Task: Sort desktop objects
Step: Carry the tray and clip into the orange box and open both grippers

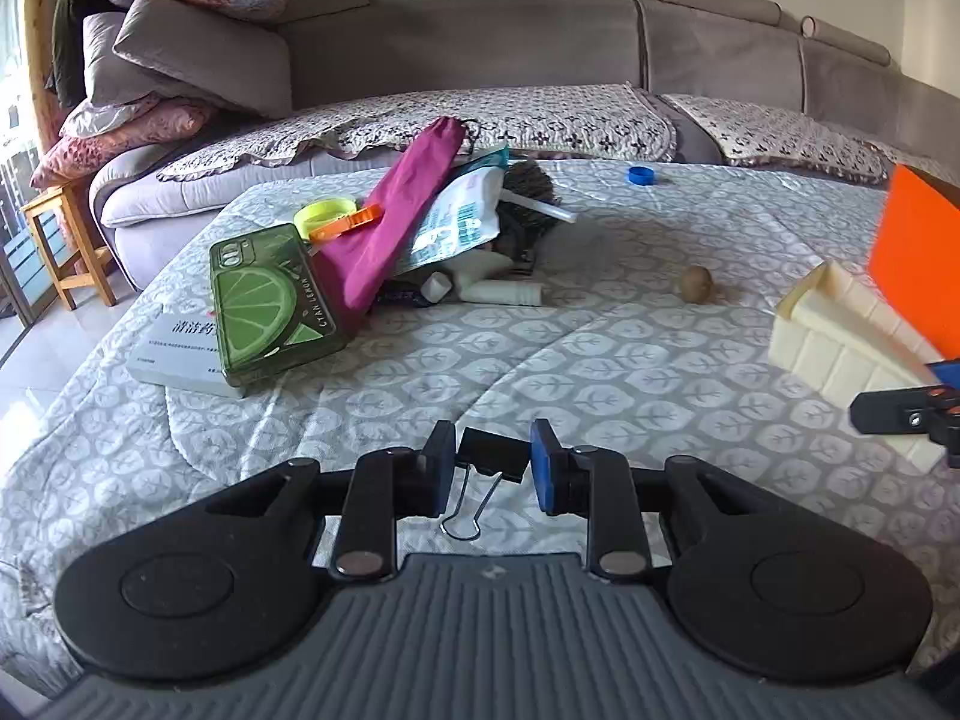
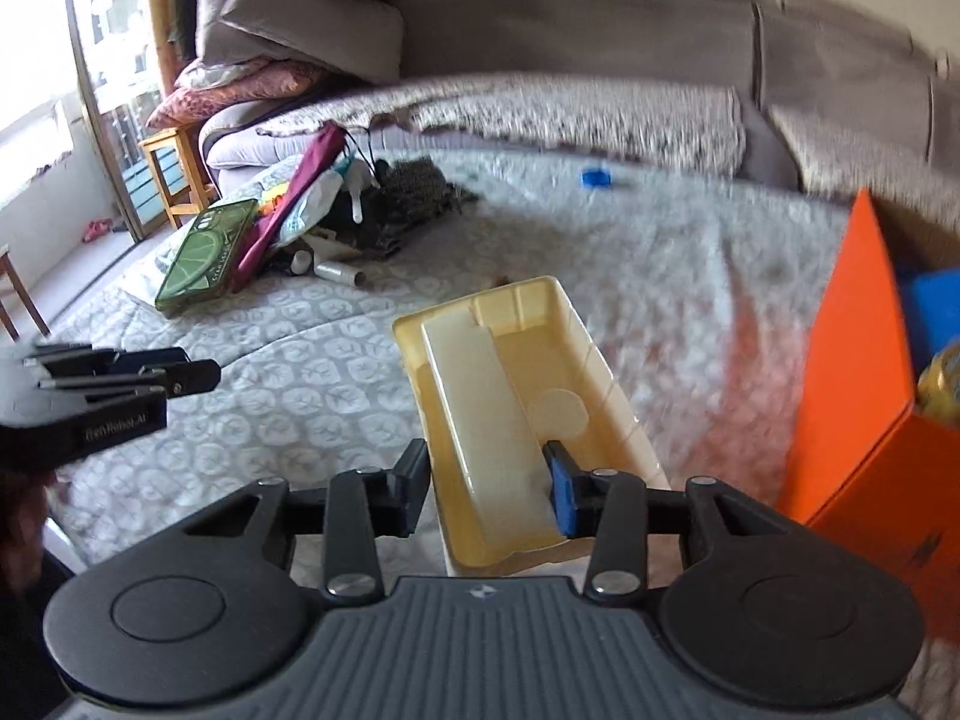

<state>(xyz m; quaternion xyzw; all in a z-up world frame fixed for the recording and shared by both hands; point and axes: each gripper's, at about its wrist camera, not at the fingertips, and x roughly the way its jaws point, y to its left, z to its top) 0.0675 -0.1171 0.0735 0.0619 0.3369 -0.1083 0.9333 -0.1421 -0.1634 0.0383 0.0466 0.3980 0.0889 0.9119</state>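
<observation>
A living room with a long grey sofa (image 1: 540, 42) at the back, cushions (image 1: 180, 54) piled at its left end, and a small wooden stool (image 1: 66, 240) by the bright window. In front, a table under a grey quilt (image 1: 540, 360) with a white leaf print. At the far left of the quilt, a messy heap: a green lime-print tin (image 1: 270, 306) lying on a white box (image 1: 174, 354), a purple cloth bag (image 1: 396, 216) leaning over it, a yellow tape roll (image 1: 324, 216), an orange clip (image 1: 354, 219), a white packet (image 1: 462, 210) and a small white bottle (image 1: 504, 293). Farther back, alone, a blue bottle cap (image 1: 643, 175). Near the middle, a small brown kiwi (image 1: 696, 283). At the right edge, an orange box (image 2: 864, 396) with something blue and something yellow inside.

Left gripper (image 1: 491, 465) squeezed narrow on a black binder clip (image 1: 493, 461), pads pressing both sides, wire handles hanging down toward the camera. Clip lifted just above the quilt.

Right gripper (image 2: 489, 492) clamped on the near end of a cream plastic tray (image 2: 576, 348), one finger outside the left wall, the blue pad inside, against a raised white block. Tray tilted, just left of the orange box.
</observation>
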